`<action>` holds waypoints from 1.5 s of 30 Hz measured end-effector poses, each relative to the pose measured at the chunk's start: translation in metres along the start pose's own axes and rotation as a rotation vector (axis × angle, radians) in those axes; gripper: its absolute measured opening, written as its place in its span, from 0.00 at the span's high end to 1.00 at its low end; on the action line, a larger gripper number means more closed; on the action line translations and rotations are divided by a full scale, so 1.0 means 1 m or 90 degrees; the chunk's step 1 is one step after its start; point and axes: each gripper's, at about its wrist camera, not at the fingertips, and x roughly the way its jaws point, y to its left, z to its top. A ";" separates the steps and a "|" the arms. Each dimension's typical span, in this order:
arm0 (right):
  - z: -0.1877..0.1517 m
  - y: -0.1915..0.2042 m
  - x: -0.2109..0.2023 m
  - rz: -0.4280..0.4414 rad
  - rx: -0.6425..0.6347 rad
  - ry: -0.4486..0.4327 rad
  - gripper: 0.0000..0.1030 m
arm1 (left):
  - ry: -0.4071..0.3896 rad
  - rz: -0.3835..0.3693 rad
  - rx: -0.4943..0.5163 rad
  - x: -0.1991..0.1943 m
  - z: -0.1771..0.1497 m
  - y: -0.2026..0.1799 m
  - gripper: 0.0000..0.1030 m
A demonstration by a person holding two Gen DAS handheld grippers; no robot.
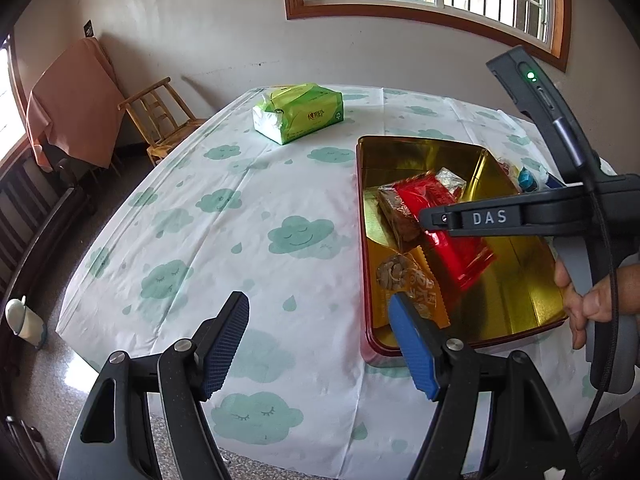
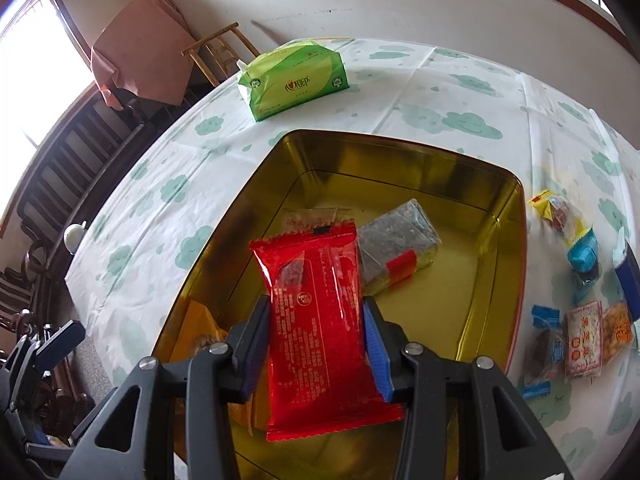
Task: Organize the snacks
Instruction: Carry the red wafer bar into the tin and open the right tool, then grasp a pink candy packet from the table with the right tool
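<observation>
My right gripper (image 2: 316, 344) is shut on a red snack packet (image 2: 316, 304), its blue pads pressing on the packet's two long sides. The packet hangs over the inside of an open gold tin (image 2: 400, 152). In the tin lie a clear-wrapped grey bar (image 2: 396, 248), a second clear pack (image 2: 316, 216) and an orange packet (image 2: 200, 320). In the left wrist view the right gripper (image 1: 430, 218) reaches over the tin (image 1: 362, 240) with the red packet (image 1: 468, 256) below it. My left gripper (image 1: 318, 344) stands open with nothing between its fingers, just left of the tin's near corner.
Several loose snacks (image 2: 580, 340) lie on the cloud-print tablecloth (image 2: 460, 80) right of the tin, among them a yellow pack (image 2: 556, 212) and a blue one (image 2: 584, 256). A green tissue pack (image 1: 298, 114) sits at the far side. A wooden chair (image 1: 160, 120) stands beyond the table edge.
</observation>
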 end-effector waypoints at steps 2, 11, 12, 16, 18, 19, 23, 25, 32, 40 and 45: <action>0.001 0.003 0.005 -0.012 -0.007 0.006 0.57 | 0.003 -0.002 -0.001 0.001 -0.001 0.001 0.33; 0.001 0.009 0.008 -0.023 -0.029 0.005 0.56 | 0.007 -0.001 -0.003 0.002 -0.001 0.003 0.33; 0.001 0.007 0.006 -0.012 -0.020 -0.001 0.56 | 0.008 -0.001 -0.003 0.003 -0.002 0.002 0.33; -0.001 -0.008 -0.012 0.019 0.011 -0.047 0.55 | 0.012 0.003 0.003 0.001 -0.003 0.001 0.33; -0.007 -0.018 -0.028 0.040 0.025 -0.080 0.55 | 0.009 0.005 0.006 -0.001 -0.003 0.000 0.33; -0.012 -0.026 -0.039 0.045 0.034 -0.103 0.55 | 0.006 0.006 0.007 -0.003 -0.002 -0.001 0.33; -0.053 -0.079 -0.082 0.043 0.097 -0.169 0.54 | -0.003 0.001 0.013 -0.008 0.002 -0.008 0.32; -0.075 -0.108 -0.095 0.017 0.124 -0.178 0.54 | -0.004 -0.010 0.018 -0.010 0.005 -0.016 0.32; -0.105 -0.151 -0.108 -0.032 0.096 -0.168 0.54 | 0.001 -0.029 0.055 -0.015 0.009 -0.048 0.30; -0.067 -0.135 -0.094 -0.049 -0.028 -0.151 0.55 | -0.008 -0.021 0.080 -0.018 0.014 -0.066 0.22; -0.047 -0.153 -0.070 -0.069 -0.029 -0.098 0.65 | -0.010 -0.027 0.095 -0.018 0.016 -0.075 0.22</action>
